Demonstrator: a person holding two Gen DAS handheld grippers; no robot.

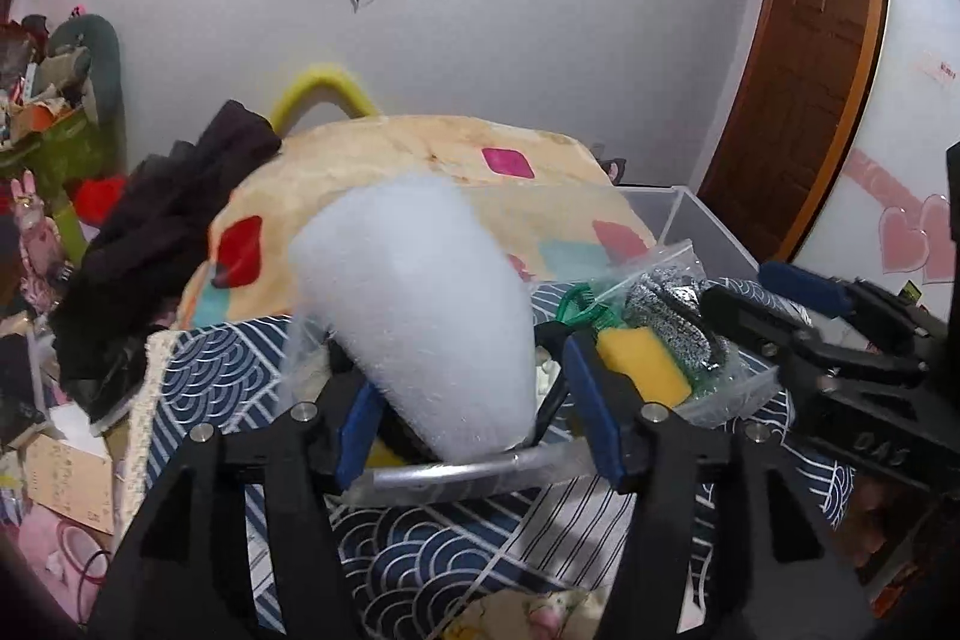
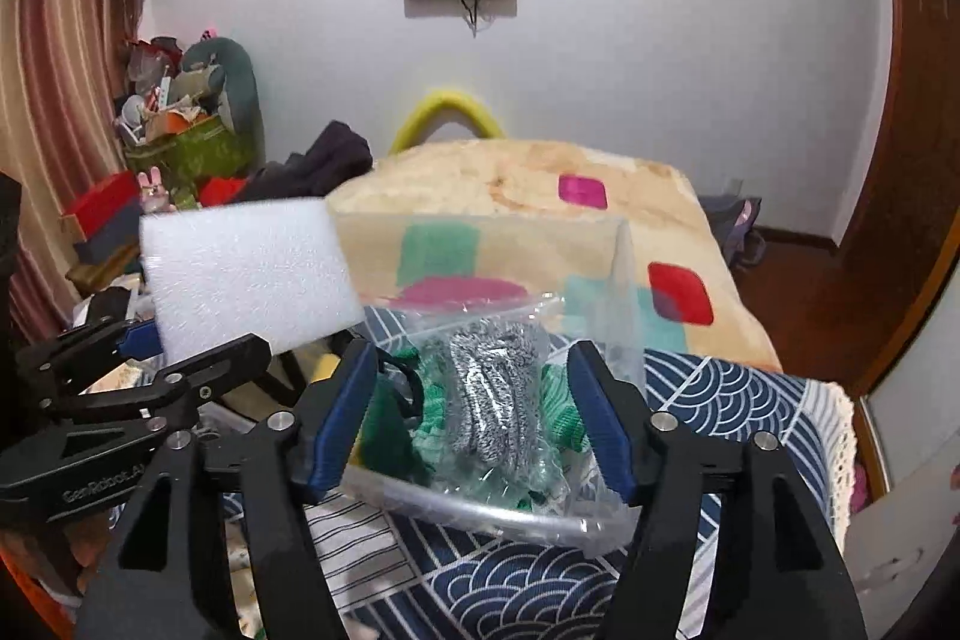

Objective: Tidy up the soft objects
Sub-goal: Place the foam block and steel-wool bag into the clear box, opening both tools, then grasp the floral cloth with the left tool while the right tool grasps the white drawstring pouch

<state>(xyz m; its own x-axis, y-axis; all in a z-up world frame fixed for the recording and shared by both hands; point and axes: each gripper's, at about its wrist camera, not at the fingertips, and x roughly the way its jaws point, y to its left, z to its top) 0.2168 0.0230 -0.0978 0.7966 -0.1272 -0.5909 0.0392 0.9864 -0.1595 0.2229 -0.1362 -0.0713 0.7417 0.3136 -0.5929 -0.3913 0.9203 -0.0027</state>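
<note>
My left gripper (image 1: 474, 430) is shut on a white foam block (image 1: 420, 316) and holds it above a clear plastic box (image 1: 708, 226). From the right wrist view the same foam block (image 2: 246, 274) and left gripper (image 2: 150, 346) are at the left. The box (image 2: 624, 280) holds a clear bag of grey mesh scrubbers (image 2: 498, 394), green items (image 2: 558, 406) and a yellow sponge (image 1: 645, 364). My right gripper (image 2: 474, 424) is open over the box with nothing between its pads. It shows at the right of the left wrist view (image 1: 774, 298).
The box stands on a navy wave-pattern cloth (image 2: 738, 400) over a table. Behind is a bed with a beige patterned blanket (image 2: 540, 184), dark clothes (image 1: 174, 226) and a yellow curved cushion (image 2: 447, 112). Clutter (image 2: 174, 118) fills the left side. A wooden door (image 1: 804, 58) is at right.
</note>
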